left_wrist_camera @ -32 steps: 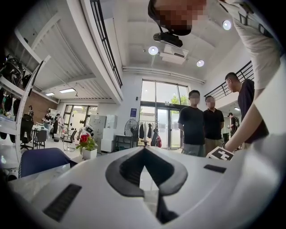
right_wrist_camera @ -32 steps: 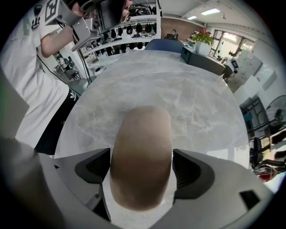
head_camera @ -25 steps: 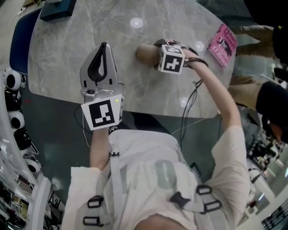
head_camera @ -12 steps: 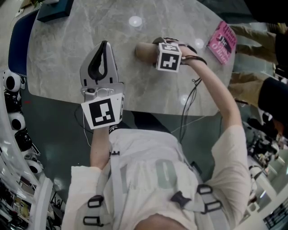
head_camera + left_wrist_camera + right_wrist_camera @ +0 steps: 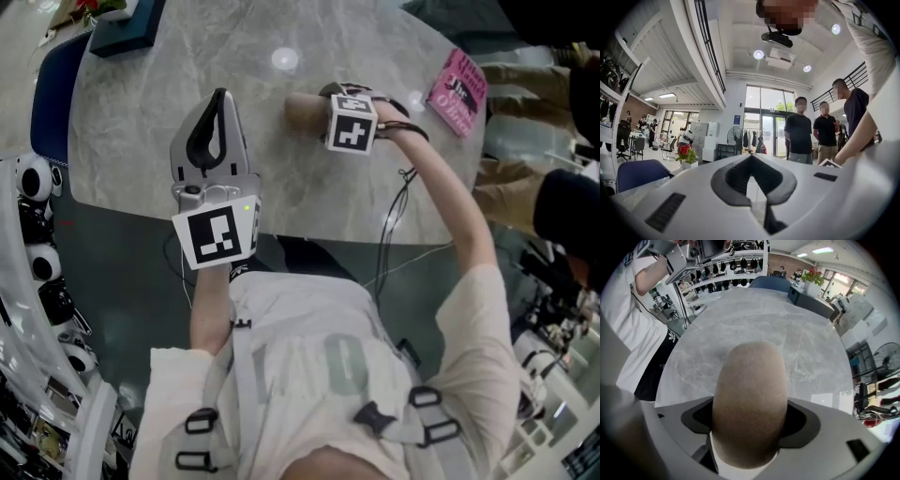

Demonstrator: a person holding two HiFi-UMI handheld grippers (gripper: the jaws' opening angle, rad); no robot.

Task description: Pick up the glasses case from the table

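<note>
The tan, rounded glasses case (image 5: 302, 108) lies on the grey marble table (image 5: 187, 66). My right gripper (image 5: 330, 105) points straight down over its right end, mostly hidden under its marker cube (image 5: 352, 131). In the right gripper view the case (image 5: 750, 394) fills the space between the jaws of the right gripper (image 5: 750, 425). The jaws are closing, and the dark pads (image 5: 696, 416) stand close at either side of the case. My left gripper (image 5: 217, 98) is held level above the table's near edge, shut and with nothing in it. In its own view the left gripper (image 5: 752, 176) faces the room.
A pink book (image 5: 457, 91) lies at the table's right edge. A dark blue box (image 5: 127, 26) sits at the far left corner beside a blue chair (image 5: 52, 94). Three people (image 5: 825, 136) stand beyond the table. Shelves of gear line the left side.
</note>
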